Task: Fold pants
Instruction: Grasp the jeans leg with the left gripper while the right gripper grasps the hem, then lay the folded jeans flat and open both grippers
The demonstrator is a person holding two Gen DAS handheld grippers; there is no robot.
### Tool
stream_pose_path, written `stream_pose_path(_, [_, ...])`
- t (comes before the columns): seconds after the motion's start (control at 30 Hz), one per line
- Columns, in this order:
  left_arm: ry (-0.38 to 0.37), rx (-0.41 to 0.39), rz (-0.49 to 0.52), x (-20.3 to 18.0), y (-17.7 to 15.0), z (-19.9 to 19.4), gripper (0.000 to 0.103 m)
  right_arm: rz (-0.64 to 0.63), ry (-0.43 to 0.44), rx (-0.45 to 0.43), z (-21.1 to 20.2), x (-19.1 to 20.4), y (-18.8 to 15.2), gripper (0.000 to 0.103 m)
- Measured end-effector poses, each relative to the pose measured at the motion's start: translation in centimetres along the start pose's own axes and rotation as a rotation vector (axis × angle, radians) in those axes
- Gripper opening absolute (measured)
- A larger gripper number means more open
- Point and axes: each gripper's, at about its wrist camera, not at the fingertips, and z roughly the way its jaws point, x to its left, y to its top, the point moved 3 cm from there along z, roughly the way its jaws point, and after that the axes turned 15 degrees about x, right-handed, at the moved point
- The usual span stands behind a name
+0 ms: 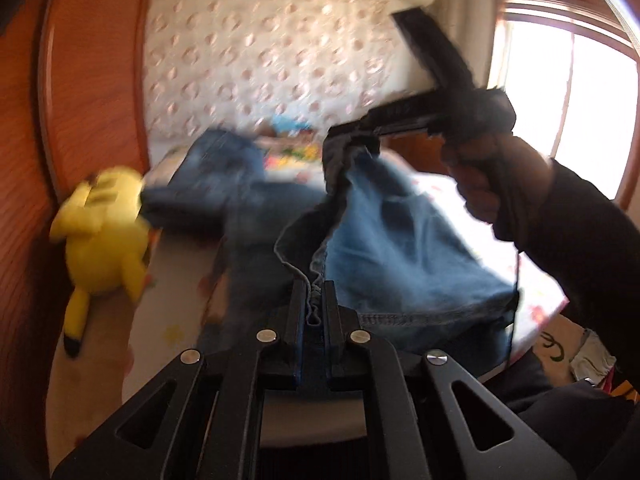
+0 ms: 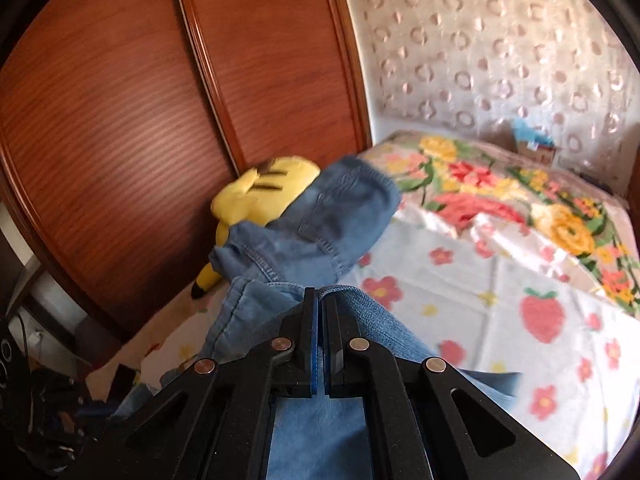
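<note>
- Left wrist view: the left gripper (image 1: 313, 292) pinches a hem of the jeans (image 1: 400, 248); the right gripper (image 1: 356, 138), farther right, clamps another edge. A yellow plush toy (image 1: 102, 232) lies left. All is blurred.
- Right wrist view: the jeans (image 2: 316, 224) trail far-left over the bed (image 2: 500, 280), covering part of the toy (image 2: 260, 192) by the wooden wardrobe (image 2: 140, 100).

Pants (image 2: 316, 224) stretch across the middle of the right wrist view, on the bed (image 2: 500, 280), their far end touching the plush toy (image 2: 260, 192) at centre left, which sits against the wardrobe (image 2: 120, 120) filling the upper left. In the left wrist view the right gripper (image 1: 352, 136) sits right of centre, above the left gripper (image 1: 314, 292) at lower centre, pants spanning between them.
</note>
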Motion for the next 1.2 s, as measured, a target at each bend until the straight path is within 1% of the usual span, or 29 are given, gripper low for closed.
stream_pose_path(0.03, [0.009,0.013,-0.006,0.4,-0.4,0.5,0.008,-0.007,-0.013,0.02,1.0,0.3,0.1,0.002])
stream_pose_path(0.07, [0.007,0.034,-0.019,0.9,-0.9,1.3,0.008,-0.003,-0.025,0.039,1.7,0.3,0.0,0.007])
stream_pose_path(0.1, [0.003,0.047,-0.028,1.1,-1.2,1.7,0.008,-0.001,-0.015,0.05,2.4,0.1,-0.3,0.01])
stream_pose_path(0.13, [-0.001,0.058,-0.033,1.3,-1.6,2.1,0.008,-0.004,-0.009,0.051,2.1,0.1,-0.4,0.022])
stream_pose_path(0.17, [0.004,0.064,-0.033,1.4,-1.7,2.3,0.008,-0.013,-0.02,0.043,1.7,0.1,-0.7,0.039])
stream_pose_path(0.2, [0.014,0.07,-0.032,1.3,-1.8,2.4,0.008,-0.021,-0.035,0.032,1.3,0.0,-0.7,0.043])
stream_pose_path(0.27, [0.005,0.072,-0.033,1.3,-1.7,2.5,0.009,-0.02,-0.058,0.013,0.3,-0.5,-1.6,0.047])
stream_pose_path(0.33, [0.007,0.068,-0.033,1.3,-1.6,2.3,0.017,-0.009,-0.091,-0.014,-1.1,-1.0,-2.6,0.052])
stream_pose_path(0.37, [0.018,0.061,-0.031,1.3,-1.4,2.3,0.019,-0.005,-0.1,-0.028,-1.9,-1.1,-3.5,0.052])
stream_pose_path(0.43, [0.031,0.053,-0.028,1.3,-1.0,2.1,0.03,0.014,-0.13,-0.049,-3.2,-2.3,-4.7,0.052])
stream_pose_path(0.47, [0.035,0.049,-0.03,1.5,-0.7,2.2,0.047,0.024,-0.148,-0.05,-3.8,-2.6,-5.9,0.052])
stream_pose_path(0.5, [0.04,0.041,-0.029,1.5,-0.4,2.1,0.06,0.04,-0.166,-0.055,-4.5,-3.3,-6.9,0.052])
stream_pose_path(0.53, [0.047,0.039,-0.029,1.6,-0.2,2.2,0.069,0.046,-0.173,-0.059,-4.8,-3.6,-7.9,0.052])
stream_pose_path(0.57, [0.054,0.033,-0.031,1.6,0.0,2.2,0.083,0.054,-0.19,-0.063,-5.3,-4.1,-8.9,0.052])
stream_pose_path(0.67, [0.069,0.019,-0.035,1.7,0.9,2.6,0.083,0.098,-0.211,-0.053,-5.8,-5.2,-11.9,0.052])
stream_pose_path(0.83, [0.079,0.016,-0.021,0.9,2.5,3.5,0.083,0.171,-0.188,-0.019,-5.0,-6.1,-16.1,0.052])
stream_pose_path(0.9, [0.085,0.017,-0.011,0.5,2.9,3.8,0.083,0.191,-0.173,-0.011,-4.4,-6.1,-17.1,0.052])
stream_pose_path(1.07, [0.093,0.026,0.003,-0.4,3.5,4.7,0.083,0.226,-0.151,0.024,-3.3,-6.1,-18.0,0.052])
stream_pose_path(1.13, [0.096,0.027,0.008,-0.6,3.6,5.0,0.083,0.241,-0.144,0.042,-3.4,-5.7,-19.0,0.052])
stream_pose_path(1.2, [0.099,0.034,0.012,-0.7,3.7,5.3,0.083,0.224,-0.135,0.043,-3.7,-5.2,-20.0,0.052])
